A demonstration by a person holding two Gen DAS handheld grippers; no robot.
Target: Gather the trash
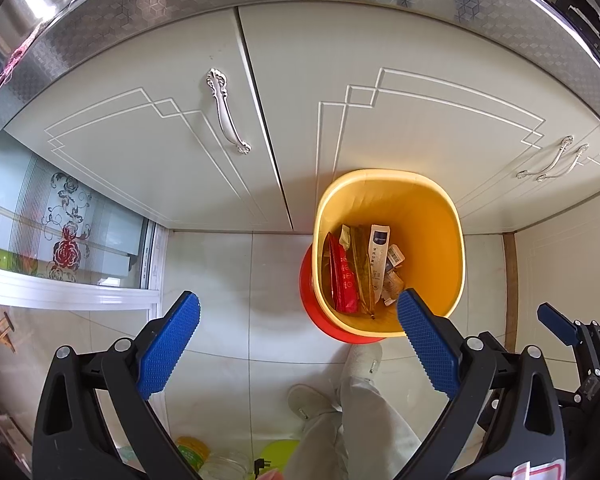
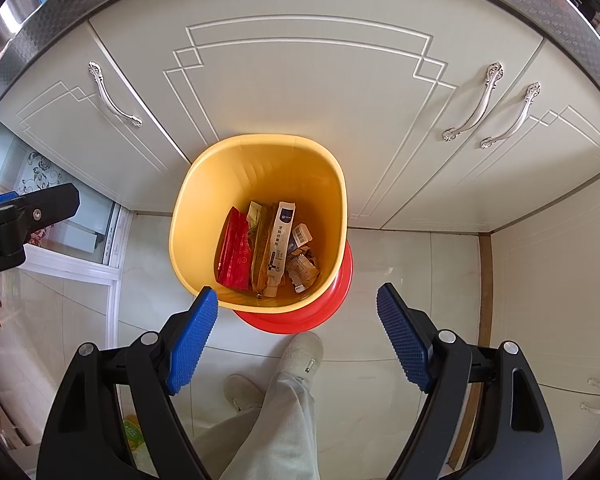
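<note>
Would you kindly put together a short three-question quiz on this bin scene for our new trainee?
1. True or false: the right gripper is shut on a wrapper.
2. What does the yellow bin stand in front of? A) white cabinet doors B) a fridge C) a sofa
3. Fill in: the long packet lying at the far left inside the bin is coloured ____.

Key
1. False: both it and the left gripper stand open and empty.
2. A.
3. Red: the red packet lies beside a white packet, above the bin's red base.
</note>
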